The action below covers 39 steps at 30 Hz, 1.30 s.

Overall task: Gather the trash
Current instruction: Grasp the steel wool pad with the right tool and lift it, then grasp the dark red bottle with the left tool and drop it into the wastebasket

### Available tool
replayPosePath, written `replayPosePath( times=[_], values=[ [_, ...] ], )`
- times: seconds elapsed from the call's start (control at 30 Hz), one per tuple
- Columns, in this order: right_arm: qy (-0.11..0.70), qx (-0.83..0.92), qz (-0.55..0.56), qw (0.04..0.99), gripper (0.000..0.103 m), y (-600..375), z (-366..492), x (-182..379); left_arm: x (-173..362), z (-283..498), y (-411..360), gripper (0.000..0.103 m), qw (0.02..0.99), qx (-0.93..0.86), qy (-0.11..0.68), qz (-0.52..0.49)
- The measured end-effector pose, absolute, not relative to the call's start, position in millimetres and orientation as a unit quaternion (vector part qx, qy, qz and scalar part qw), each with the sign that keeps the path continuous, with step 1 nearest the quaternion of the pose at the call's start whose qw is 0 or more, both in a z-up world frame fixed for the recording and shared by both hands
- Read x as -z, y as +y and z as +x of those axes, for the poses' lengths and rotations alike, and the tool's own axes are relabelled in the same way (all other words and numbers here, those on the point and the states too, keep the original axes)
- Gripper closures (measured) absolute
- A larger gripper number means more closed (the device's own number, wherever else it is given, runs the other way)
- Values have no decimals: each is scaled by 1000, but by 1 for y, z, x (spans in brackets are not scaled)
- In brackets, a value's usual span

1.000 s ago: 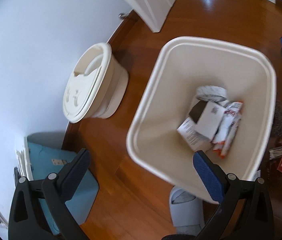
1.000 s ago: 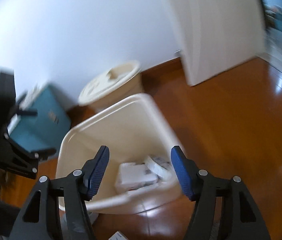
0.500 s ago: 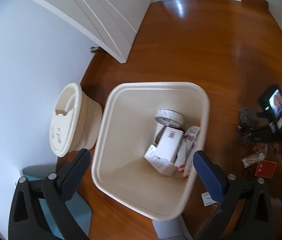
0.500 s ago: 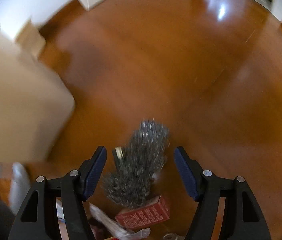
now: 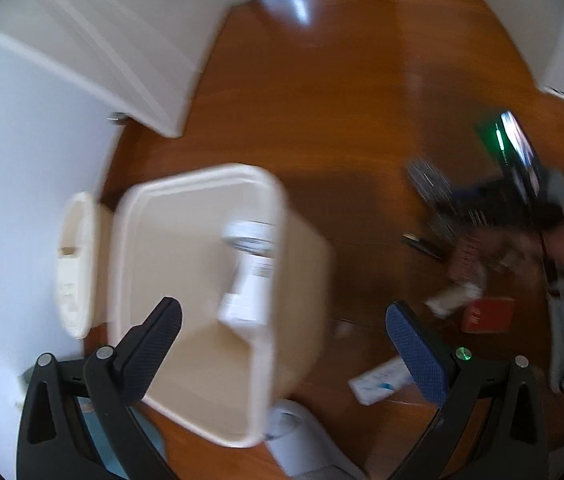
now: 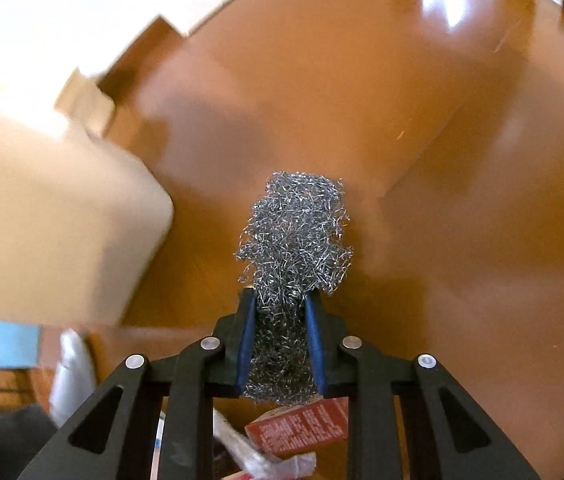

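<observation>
Wood floor (image 6: 422, 128). Right gripper (image 6: 280, 312) clamped on steel wool (image 6: 296, 232); cream bin (image 6: 49, 216) at nine o'clock. Left gripper (image 5: 282, 328) wide open, holding nothing.

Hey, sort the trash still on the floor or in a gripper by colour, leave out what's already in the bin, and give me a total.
Silver-grey: 1, the steel wool held in the right gripper.
Red: 2, the two small boxes.
White: 2, the flat packet and the crumpled wrapper.
Black: 1, the thin stick-like object.
Total: 6, though blur may hide smaller pieces.
</observation>
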State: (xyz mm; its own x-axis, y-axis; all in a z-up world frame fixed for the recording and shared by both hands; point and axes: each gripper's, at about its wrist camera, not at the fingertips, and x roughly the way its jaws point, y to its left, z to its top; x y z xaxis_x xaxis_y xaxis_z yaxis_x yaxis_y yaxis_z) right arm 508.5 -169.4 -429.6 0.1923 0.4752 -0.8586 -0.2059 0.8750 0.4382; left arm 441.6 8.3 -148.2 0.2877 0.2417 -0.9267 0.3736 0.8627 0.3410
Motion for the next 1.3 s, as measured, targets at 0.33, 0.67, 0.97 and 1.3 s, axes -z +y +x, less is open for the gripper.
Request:
replayPosePath(
  times=[0.33,0.67,0.97,1.3],
  values=[
    [546,-183,217,788,78,-261,505,383,341,373,5,0,599,-51,799,-29],
    [547,-159,256,781,78,-267,507,395,400,370,-8,4,622,-136,762,-118],
    [542,-149,271,781,78,-293,501,389,425,372,-22,71,600,-146,774,-143],
    [541,-153,266,783,78,-298,493,387,386,372,-19,73,625,-87,753,-187]
  ],
)
